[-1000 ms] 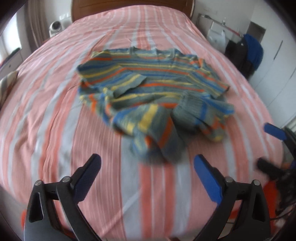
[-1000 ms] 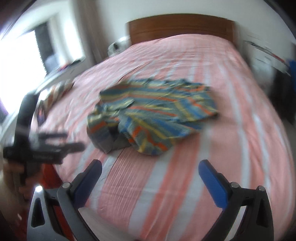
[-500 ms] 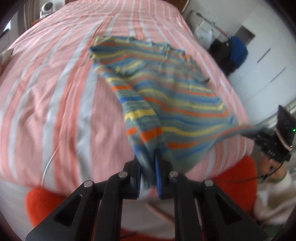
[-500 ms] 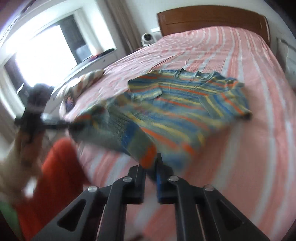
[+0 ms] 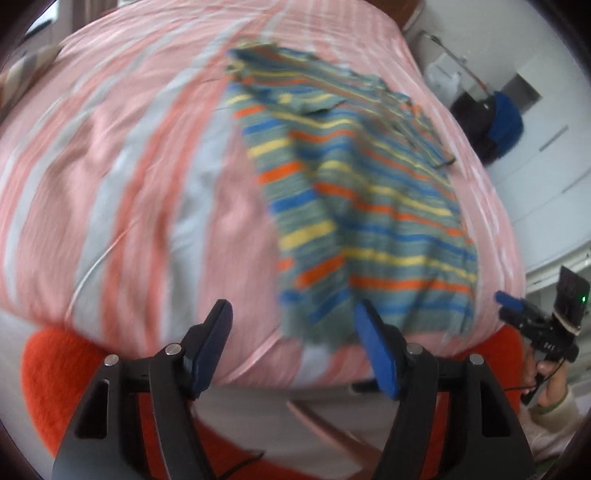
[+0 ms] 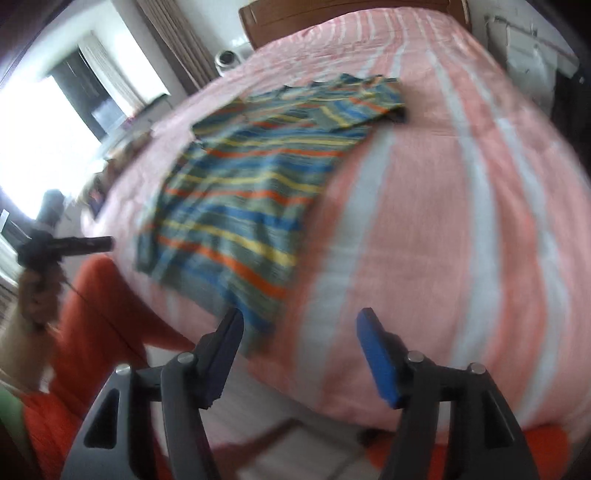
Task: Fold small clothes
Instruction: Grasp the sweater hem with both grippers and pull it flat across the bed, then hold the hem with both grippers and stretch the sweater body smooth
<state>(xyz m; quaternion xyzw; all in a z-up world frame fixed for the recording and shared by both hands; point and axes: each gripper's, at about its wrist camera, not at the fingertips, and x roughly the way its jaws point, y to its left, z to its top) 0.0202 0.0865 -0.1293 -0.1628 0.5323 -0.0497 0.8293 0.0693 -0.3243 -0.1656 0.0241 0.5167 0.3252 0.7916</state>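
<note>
A: Pink-, orange- and white-striped bedspread [image 5: 155,184] covers the bed; a wooden headboard [image 6: 332,14] stands at its far end. Where is the garment?

B: The striped sweater [image 5: 362,206] lies spread on the bedspread, its hem at the near edge of the bed; both views are blurred.

A: State of the left gripper [image 5: 295,332]?

B: Its jaws are apart and opening. The hem's corner lies just beside the right-hand pad; no pad presses on it.

A: And the right gripper [image 6: 299,336]?

B: Likewise apart and opening. The sweater's near corner hangs just by its left-hand finger [image 6: 221,354], unpinched.
</note>
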